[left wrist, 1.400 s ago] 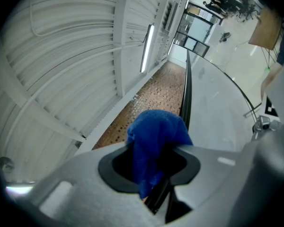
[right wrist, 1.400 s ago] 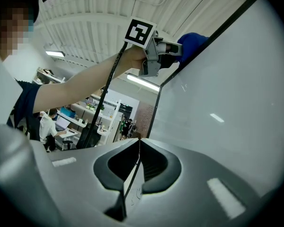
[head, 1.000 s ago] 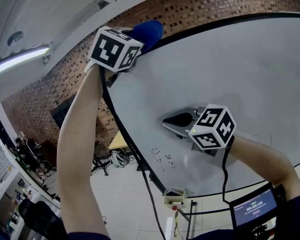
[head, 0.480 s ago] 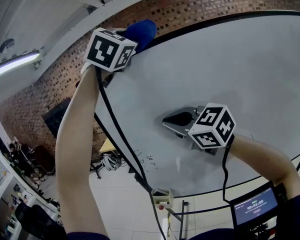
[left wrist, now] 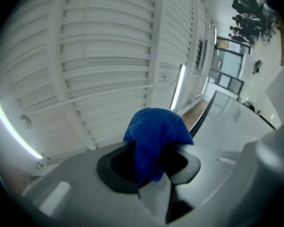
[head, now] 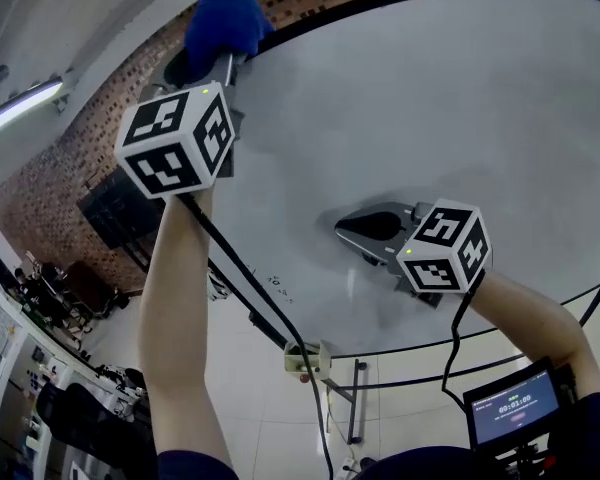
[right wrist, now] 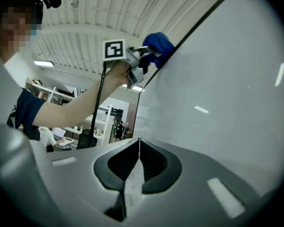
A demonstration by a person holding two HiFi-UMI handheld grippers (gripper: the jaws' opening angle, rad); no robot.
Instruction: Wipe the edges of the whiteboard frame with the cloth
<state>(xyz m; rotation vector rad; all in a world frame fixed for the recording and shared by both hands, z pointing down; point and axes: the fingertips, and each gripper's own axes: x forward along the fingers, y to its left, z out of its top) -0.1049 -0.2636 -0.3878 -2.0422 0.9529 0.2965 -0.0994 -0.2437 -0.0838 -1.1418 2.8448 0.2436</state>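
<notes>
Pressure along the narrow rim is what this step seems to call for. The blue cloth sits bunched at the upper left stretch of the whiteboard frame, so it should wrap over the frame's lip, not ride on the board face, and travel in one even pass. The left gripper pinches a fold of the cloth; its jaws have just opened slightly wider with the cloth between them, so slippage is worth guarding against. The right gripper, jaws fully together and empty, points at the whiteboard lower down, well apart from the cloth; whether it touches the board I cannot tell. The cloth looks soft, plush and lumpy. The frame is a thin, dark, hard strip, and the board is smooth, pale and glossy, mirroring the ceiling lights.
</notes>
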